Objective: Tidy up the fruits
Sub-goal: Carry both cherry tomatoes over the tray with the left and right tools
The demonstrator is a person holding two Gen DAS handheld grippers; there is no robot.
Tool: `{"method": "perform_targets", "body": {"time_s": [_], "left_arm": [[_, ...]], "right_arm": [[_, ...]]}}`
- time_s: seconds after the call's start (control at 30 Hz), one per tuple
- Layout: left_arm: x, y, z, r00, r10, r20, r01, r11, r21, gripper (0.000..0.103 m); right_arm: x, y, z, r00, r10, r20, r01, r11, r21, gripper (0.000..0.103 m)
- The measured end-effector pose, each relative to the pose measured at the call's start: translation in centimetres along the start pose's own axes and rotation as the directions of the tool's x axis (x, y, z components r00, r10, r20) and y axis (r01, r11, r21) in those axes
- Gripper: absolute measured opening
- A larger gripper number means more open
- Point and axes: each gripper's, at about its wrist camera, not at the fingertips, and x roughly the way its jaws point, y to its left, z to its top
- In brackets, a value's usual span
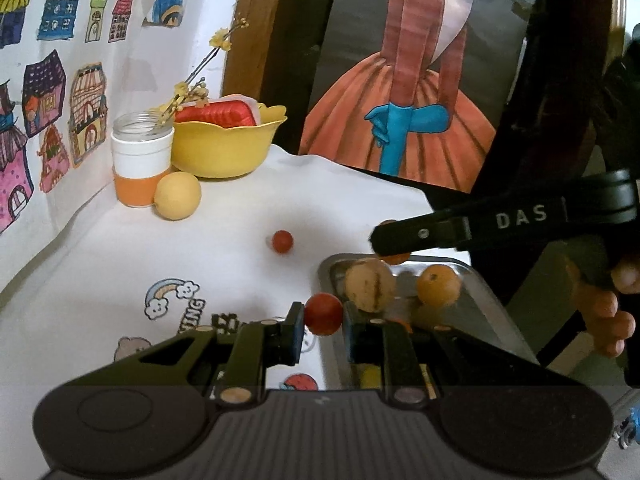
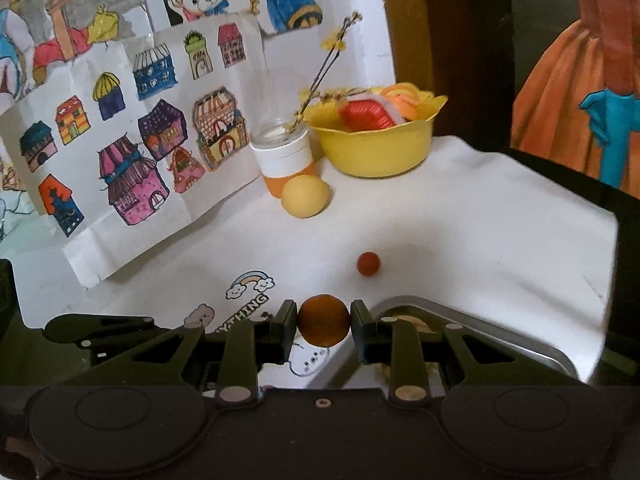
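1. At the table's far left corner, drawings of coloured houses (image 2: 152, 136) lean against the wall, their lower edge resting on the white tablecloth (image 2: 460, 216).
2. Just right of them stands a white and orange jar (image 1: 142, 160) with yellow-flowered twigs in it; a yellow round fruit (image 1: 177, 195) lies touching its base.
3. A yellow bowl (image 1: 224, 148) sits beside the jar along the far edge, holding a red packet (image 1: 218, 114).
4. A small red fruit (image 1: 282, 241) lies alone on the cloth near the table's middle, well apart from everything else.
5. The left tongs (image 1: 323, 320) are closed on a red round fruit (image 1: 323, 313), pinched between the two pads just beside the left rim of the metal tray (image 1: 486, 304), at the near edge of the table.
6. Inside the tray lie a pale tan fruit with dark streaks (image 1: 370, 284) and an orange fruit (image 1: 438, 285), near each other but apart.
7. The right tongs (image 2: 324, 322) are shut on a dark orange round fruit (image 2: 323, 320), which fills the gap between the pads; it is held over the cloth at the tray's left edge, and I cannot tell whether it touches the cloth.
8. In the left wrist view the right tongs reach in from the right over the tray's far rim, with a person's hand (image 1: 612, 308) gripping the handle.
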Motion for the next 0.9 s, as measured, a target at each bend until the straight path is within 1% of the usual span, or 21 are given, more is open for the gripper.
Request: {"method": "perform_targets", "body": {"time_s": [0.2, 0.5, 0.67, 0.9], "left_arm": [[-1.7, -1.0, -1.2, 1.000, -0.028, 0.001, 0.028, 1.000, -0.005, 0.022], [-4.4, -2.5, -2.7, 0.999, -0.047, 0.004, 0.047, 0.999, 0.011, 0.022], [-5.4, -3.0, -3.3, 0.999, -0.042, 0.005, 0.042, 0.999, 0.016, 0.022], [-5.9, -3.7, -4.3, 0.999, -0.041, -0.013, 0.041, 0.999, 0.015, 0.022]], "right_arm": [[-3.1, -0.6, -2.2, 0.999, -0.004, 0.034, 0.004, 1.000, 0.024, 0.031], [-6.5, 0.0, -5.5, 0.998, -0.013, 0.055, 0.012, 1.000, 0.028, 0.031], [-7.9, 0.9, -7.4, 0.996, -0.046, 0.079, 0.047, 0.999, -0.015, 0.031], [-9.2, 1.5, -10.3, 0.994, -0.051, 0.098, 0.055, 0.998, -0.038, 0.031]]}}
